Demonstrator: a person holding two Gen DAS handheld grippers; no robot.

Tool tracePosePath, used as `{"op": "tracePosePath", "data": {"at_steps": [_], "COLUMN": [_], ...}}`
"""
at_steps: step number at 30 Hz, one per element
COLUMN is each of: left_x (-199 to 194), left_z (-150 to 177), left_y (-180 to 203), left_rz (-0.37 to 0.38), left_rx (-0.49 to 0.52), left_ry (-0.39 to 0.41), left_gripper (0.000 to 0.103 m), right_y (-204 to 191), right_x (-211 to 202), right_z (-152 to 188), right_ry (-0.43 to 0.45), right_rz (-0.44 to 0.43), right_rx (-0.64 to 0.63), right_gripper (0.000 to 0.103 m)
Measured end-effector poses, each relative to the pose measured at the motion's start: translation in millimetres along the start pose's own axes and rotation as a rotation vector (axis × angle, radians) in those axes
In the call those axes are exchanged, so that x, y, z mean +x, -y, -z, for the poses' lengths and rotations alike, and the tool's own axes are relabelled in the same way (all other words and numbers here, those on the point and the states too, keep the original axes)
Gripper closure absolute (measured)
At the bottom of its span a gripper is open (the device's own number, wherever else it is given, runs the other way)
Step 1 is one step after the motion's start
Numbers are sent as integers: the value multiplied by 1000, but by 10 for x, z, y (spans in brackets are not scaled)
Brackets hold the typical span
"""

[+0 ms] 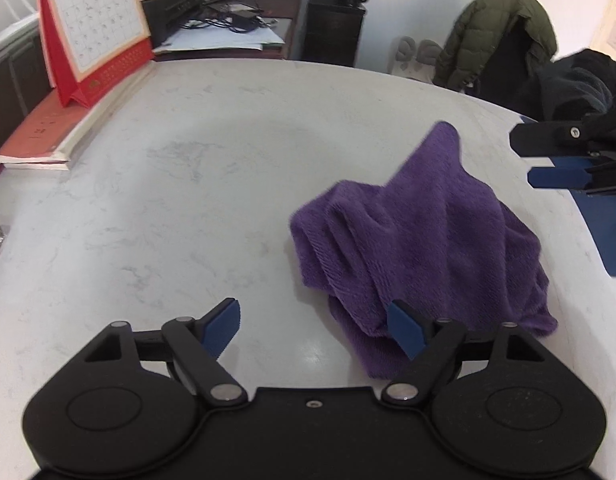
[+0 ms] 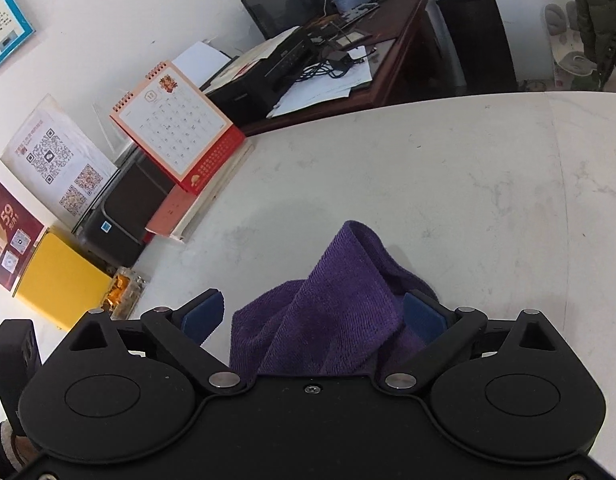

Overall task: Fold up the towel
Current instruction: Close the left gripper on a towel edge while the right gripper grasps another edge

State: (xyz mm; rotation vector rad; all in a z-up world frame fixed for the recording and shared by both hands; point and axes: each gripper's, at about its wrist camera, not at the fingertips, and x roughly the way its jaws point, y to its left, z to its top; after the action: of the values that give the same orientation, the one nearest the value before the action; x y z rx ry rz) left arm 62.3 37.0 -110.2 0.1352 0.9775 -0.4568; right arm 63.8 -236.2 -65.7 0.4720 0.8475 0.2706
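Observation:
A crumpled purple towel (image 1: pixel 420 232) lies in a heap on the white marble table (image 1: pixel 188 184), one corner sticking up at its far end. My left gripper (image 1: pixel 314 330) stands open just above the table at the towel's near-left edge. Its right fingertip (image 1: pixel 406 330) touches the near flap, while its left fingertip hangs over bare table. In the right wrist view the towel (image 2: pixel 332 312) bunches up between the wide-open jaws of my right gripper (image 2: pixel 312 316); the left pad (image 2: pixel 200 316) stays clear of the cloth. The right gripper (image 1: pixel 540 160) also shows at the right edge of the left wrist view.
A red desk calendar (image 1: pixel 96 28) stands on a stack of books (image 1: pixel 48 132) at the table's far left. A yellow box (image 2: pixel 64 284) and a black device (image 2: pixel 124 216) sit by the wall. A blue sheet (image 1: pixel 604 232) lies at the right edge. A jacket-draped chair (image 1: pixel 496 36) stands beyond.

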Motion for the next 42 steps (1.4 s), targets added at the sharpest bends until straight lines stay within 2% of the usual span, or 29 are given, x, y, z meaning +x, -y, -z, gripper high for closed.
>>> {"op": "tracePosePath", "data": {"at_steps": [4, 9, 11, 13, 15, 17, 21, 27, 29, 34, 38, 41, 42], "left_x": [61, 92, 147, 169, 180, 190, 210, 317, 329, 347, 367, 369, 367], "left_z": [95, 138, 161, 182, 191, 209, 252, 275, 276, 251, 204, 176, 172], "left_y": [110, 241, 320, 370, 398, 424, 433, 479, 500, 508, 478, 448, 445], "left_rz": [43, 85, 55, 26, 4, -25, -54, -68, -74, -75, -68, -50, -47], "left_rx": [70, 114, 129, 131, 120, 101, 77, 70, 71, 64, 42, 20, 16], "left_ry": [-31, -31, -47, -49, -50, -62, -74, -78, -67, -49, -48, -50, -51], "left_gripper": [25, 25, 26, 35, 38, 46, 56, 57, 57, 78, 87, 90, 90], "right_y": [-39, -115, -118, -103, -76, -44, 34, 111, 84, 3, -81, -139, -135], "right_x": [-158, -367, -453, -494, -512, -521, -571, -630, -669, -705, -535, -286, -198], "right_z": [155, 378, 454, 486, 489, 481, 487, 592, 626, 577, 393, 209, 153], "right_ry": [22, 111, 152, 171, 179, 185, 183, 144, 140, 149, 120, 98, 82], "right_rz": [62, 150, 160, 157, 140, 117, 70, 57, 61, 65, 59, 58, 54], "right_rx": [5, -5, -1, 5, 2, -2, 10, 5, -35, -104, -210, -291, -302], "right_gripper": [3, 0, 0, 0, 0, 0, 0, 0, 0, 0, 1, 5, 11]}}
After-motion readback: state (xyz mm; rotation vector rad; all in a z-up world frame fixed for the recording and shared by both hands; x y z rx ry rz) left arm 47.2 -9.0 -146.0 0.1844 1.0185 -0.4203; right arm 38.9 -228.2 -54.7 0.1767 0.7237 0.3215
